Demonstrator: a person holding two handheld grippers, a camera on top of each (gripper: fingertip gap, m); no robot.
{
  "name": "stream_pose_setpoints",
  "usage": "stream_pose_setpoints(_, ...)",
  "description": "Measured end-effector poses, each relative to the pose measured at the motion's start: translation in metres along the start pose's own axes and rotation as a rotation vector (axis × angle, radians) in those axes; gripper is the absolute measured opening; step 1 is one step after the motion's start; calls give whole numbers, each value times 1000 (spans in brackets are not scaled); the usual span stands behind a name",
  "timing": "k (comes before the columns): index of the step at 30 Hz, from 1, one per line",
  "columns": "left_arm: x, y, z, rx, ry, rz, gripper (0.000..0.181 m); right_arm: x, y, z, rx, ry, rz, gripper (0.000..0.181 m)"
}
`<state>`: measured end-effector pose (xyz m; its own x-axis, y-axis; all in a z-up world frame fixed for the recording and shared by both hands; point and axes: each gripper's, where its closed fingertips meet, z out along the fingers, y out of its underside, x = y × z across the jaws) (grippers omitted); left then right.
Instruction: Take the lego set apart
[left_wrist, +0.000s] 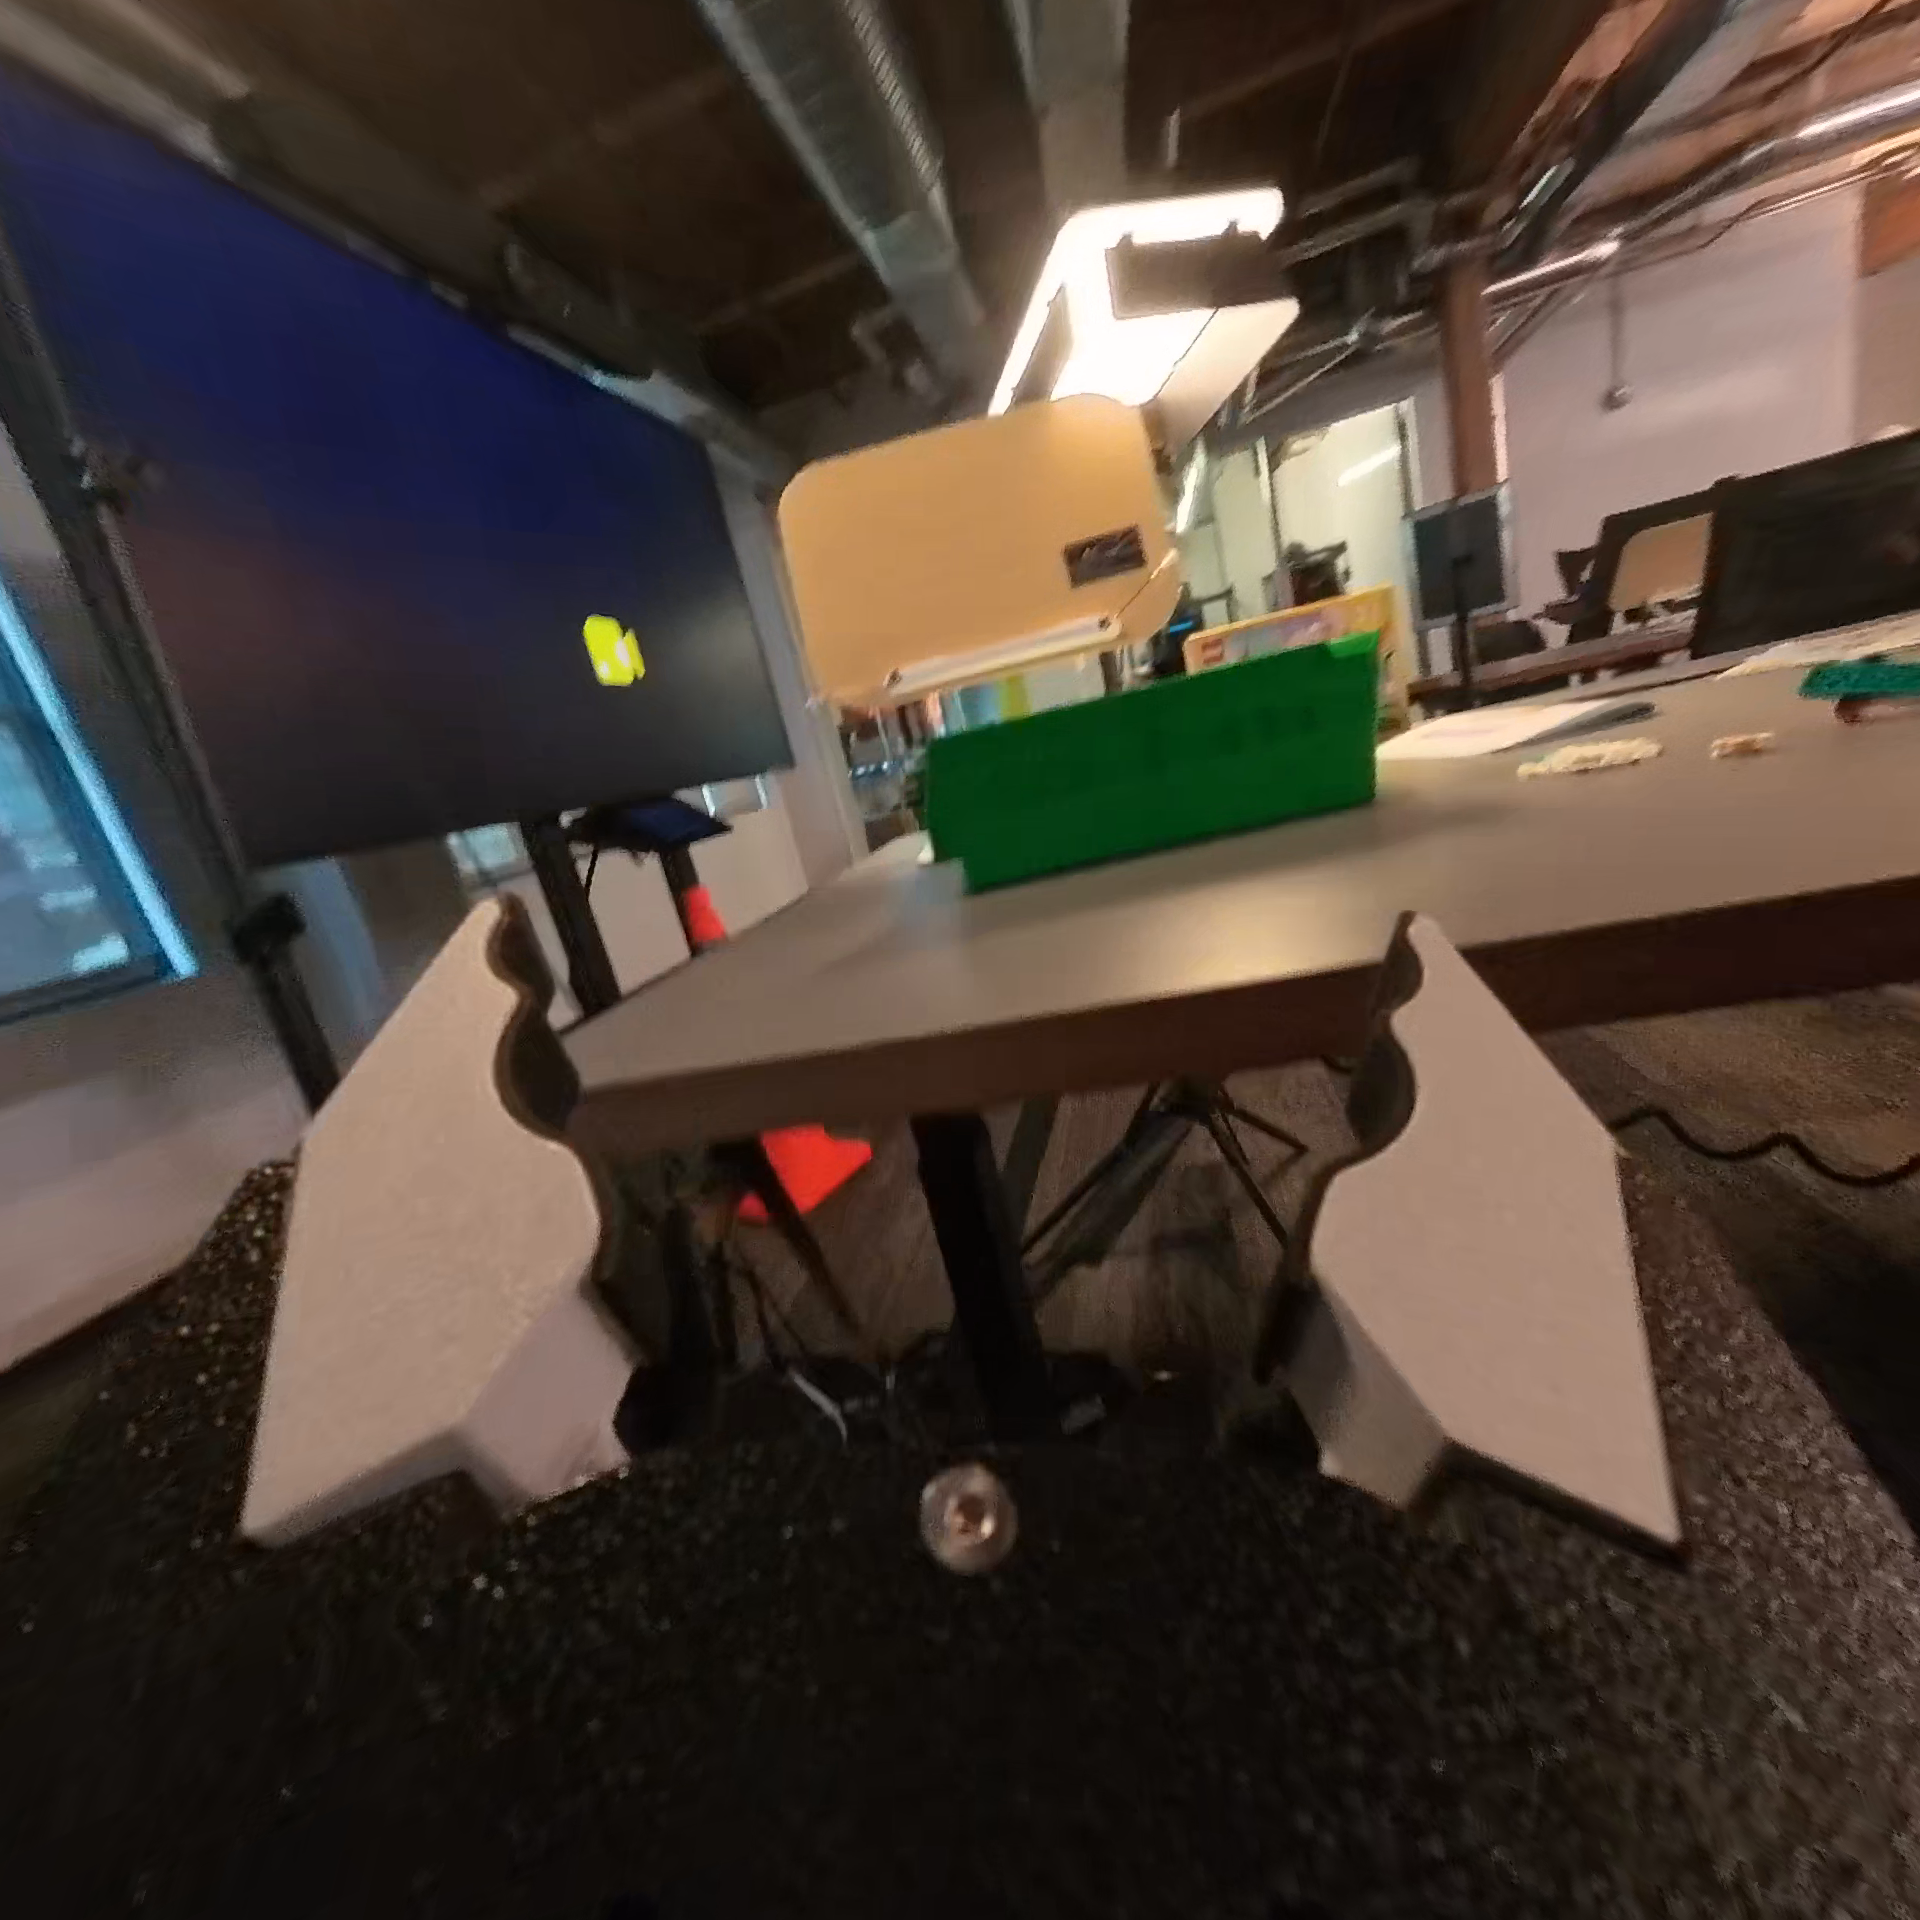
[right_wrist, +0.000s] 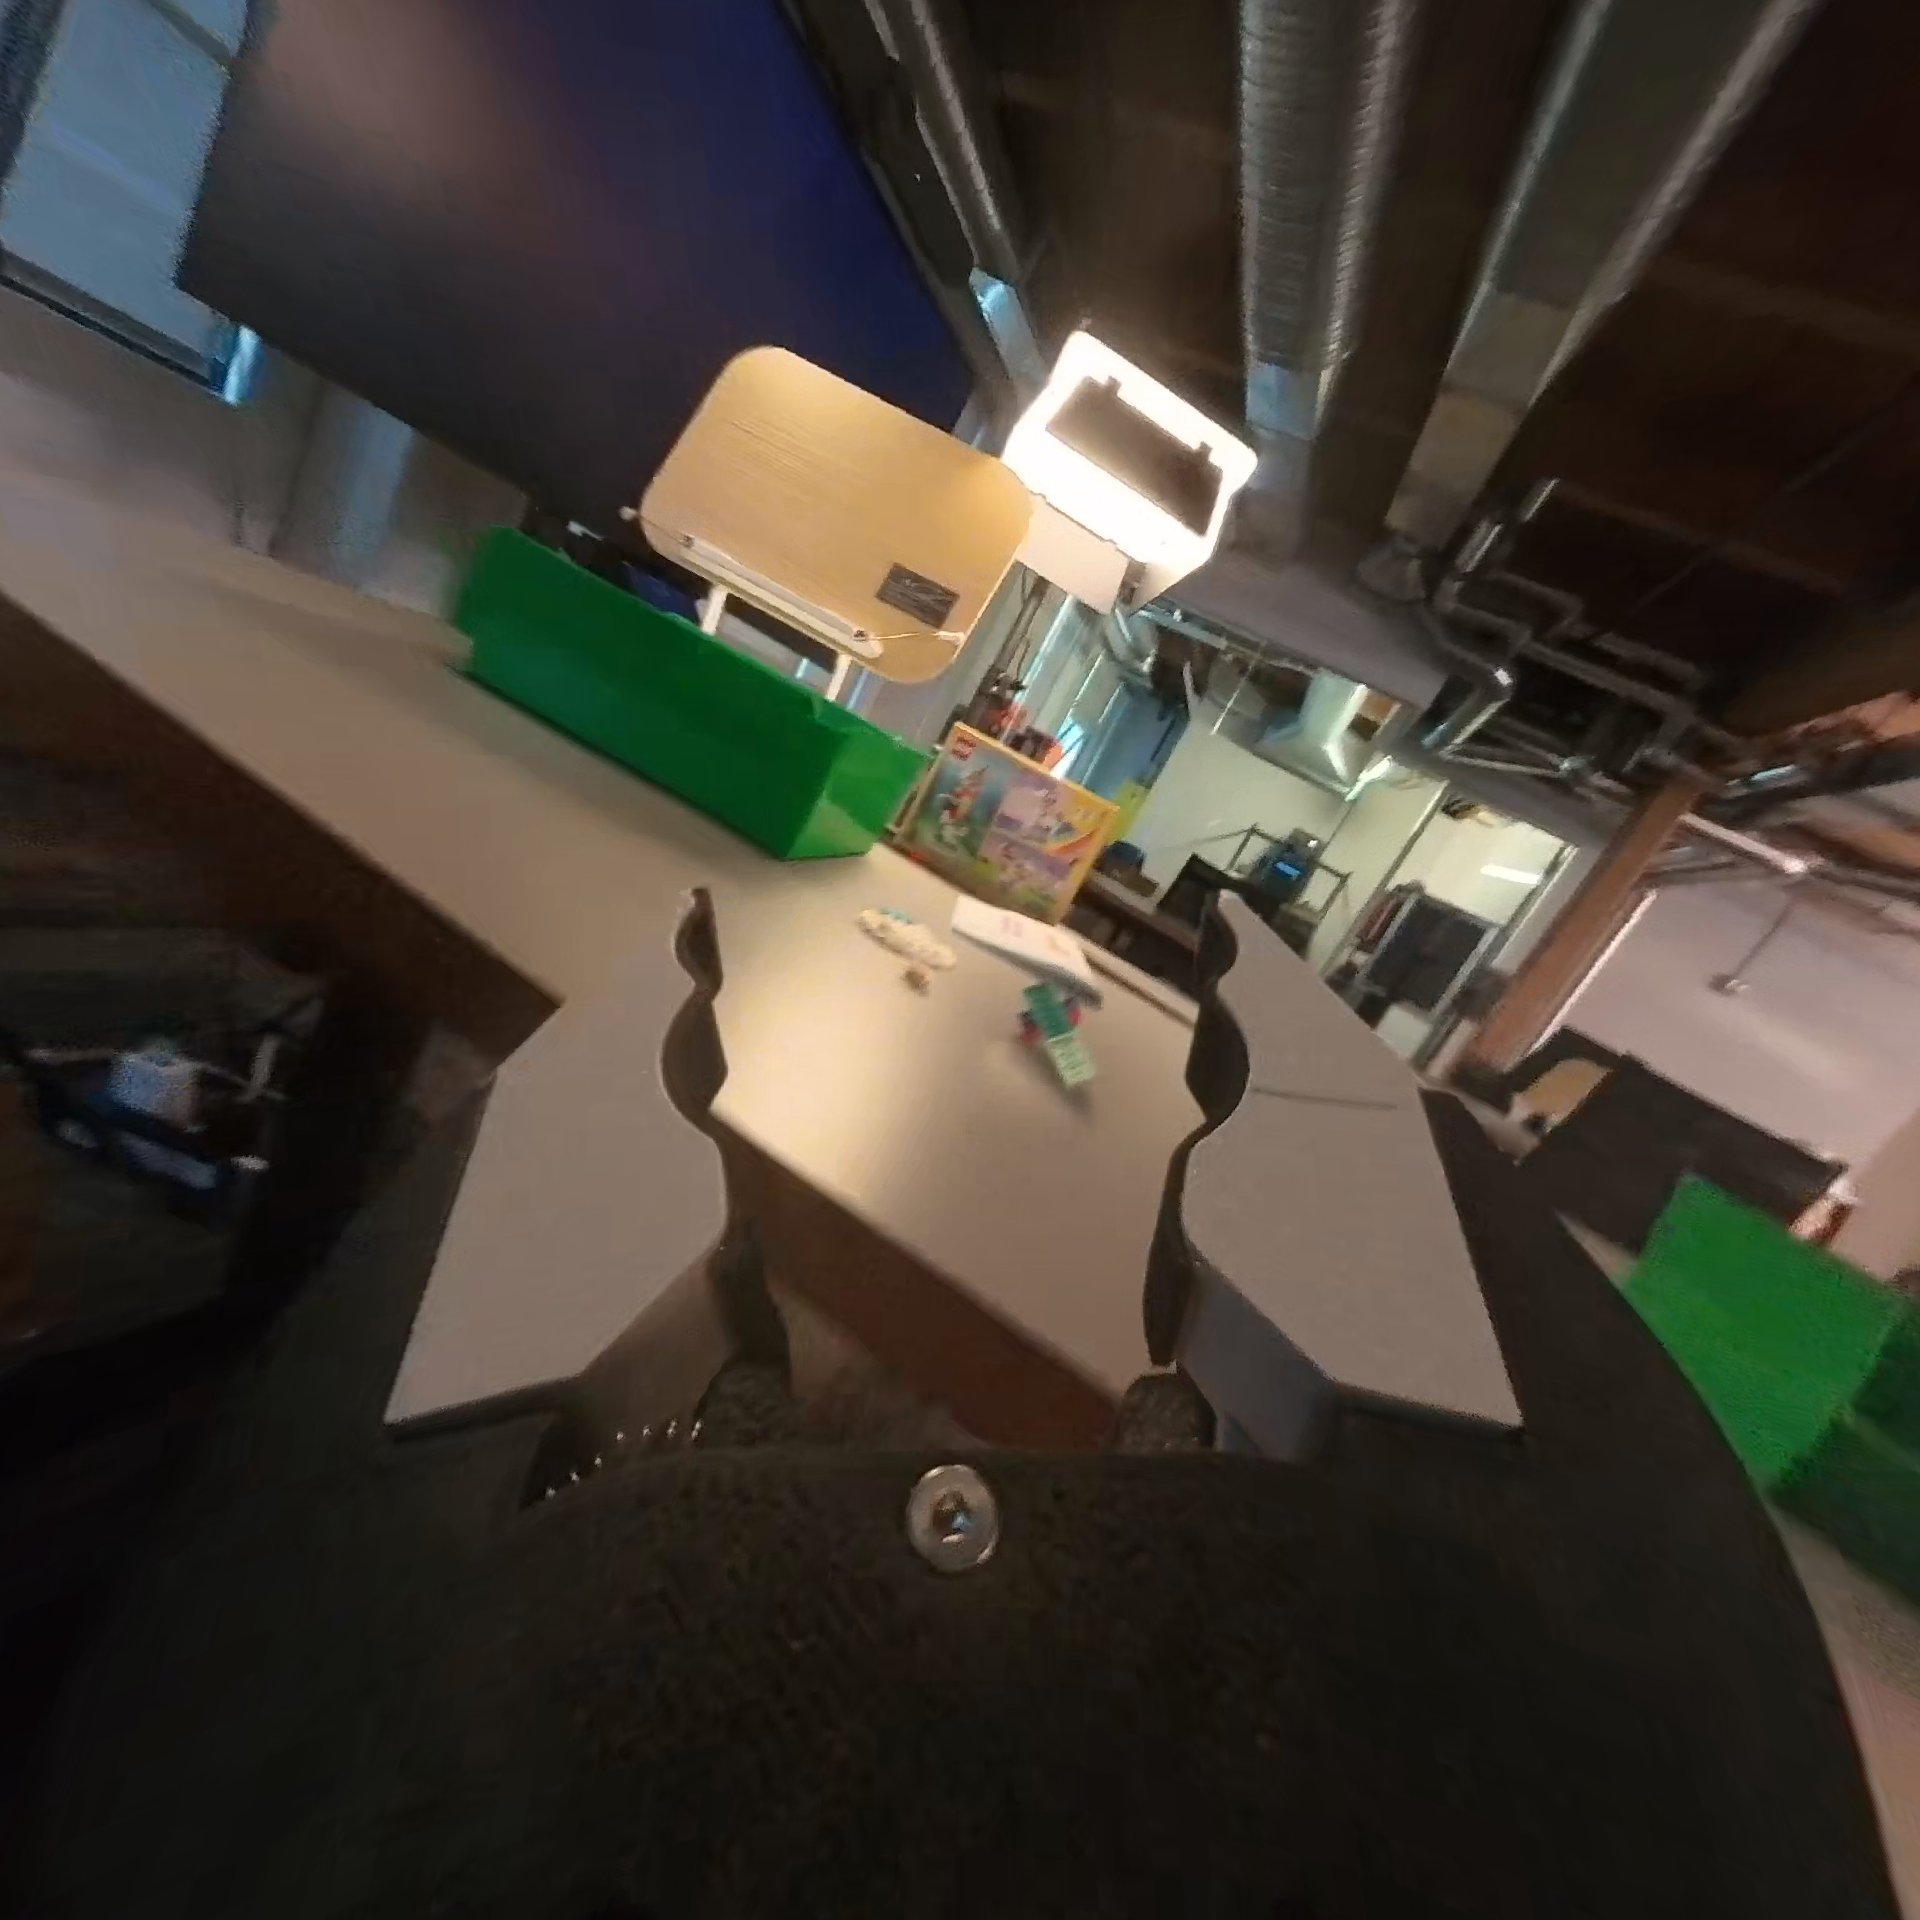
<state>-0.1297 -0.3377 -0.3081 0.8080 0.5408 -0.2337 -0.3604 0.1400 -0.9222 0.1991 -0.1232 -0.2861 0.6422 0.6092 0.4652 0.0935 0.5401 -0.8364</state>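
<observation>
On the worktop (right_wrist: 343, 727) a bin (right_wrist: 665, 707) sits toward the far edge, with a lego box (right_wrist: 1013, 831) just beside its right end. Nearer, a booklet (right_wrist: 1023, 940) lies before the box; a small lego build (right_wrist: 1055, 1023) stands just before the booklet, loose lego pieces (right_wrist: 904, 935) to its left. Behind the bin stands a board on a stand (right_wrist: 831, 509), and behind that a large screen (right_wrist: 561, 229).

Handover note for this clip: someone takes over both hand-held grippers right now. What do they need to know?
Left hand-held gripper: open, empty, low at the table edge.
Right hand-held gripper: open, empty, short of the pieces.
Lego model: on the table, ahead of the right one; white loose pieces beyond it, near the booklet.
Green bin and set box at the back.
Done: some pieces apparently off.
Left: grasp the model, pull it apart.
</observation>
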Motion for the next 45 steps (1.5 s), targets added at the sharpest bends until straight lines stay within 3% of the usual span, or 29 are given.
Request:
stream_pose_setpoints(6, -5, 35, -37, -106, -21, -35, 151, -37, 15, -63, -93, -41, 106, 90)
stream_pose_setpoints(13, -9, 57, -79, -179, 67, -17, 152, -70, 27, -101, -181, -125, 157, 90)
stream_pose_setpoints(18, -20, 70, -138, -242, 128, 19, 153, -101, 47, -113, -250, -208, 219, 90)
stream_pose_setpoints(22, -35, 77, -199, -316, 97, 4, 153, -124, 58, -128, -283, -292, 247, 90)
stream_pose_setpoints(26, -44, 70, -253, -379, 44, 10, 151, -137, 77, -145, -330, -331, 304, 90)
stream_pose_setpoints(29, -34, 62, -277, -404, 81, 121, 153, -146, 87, -154, -352, -345, 361, 88)
stream_pose_setpoints(31, -21, 62, -281, -405, 115, 155, 152, -155, 94, -157, -359, -364, 379, 87)
stream_pose_setpoints(37, -4, 88, -267, -421, 41, -24, 152, -174, 109, -152, -361, -397, 394, 87)
stream_pose_setpoints(41, 0, 112, -232, -377, -91, -117, 150, -192, 129, -140, -382, -418, 424, 87)
stream_pose_setpoints(45, 4, 155, -191, -367, -195, -221, 151, -226, 160, -102, -390, -471, 435, 85)
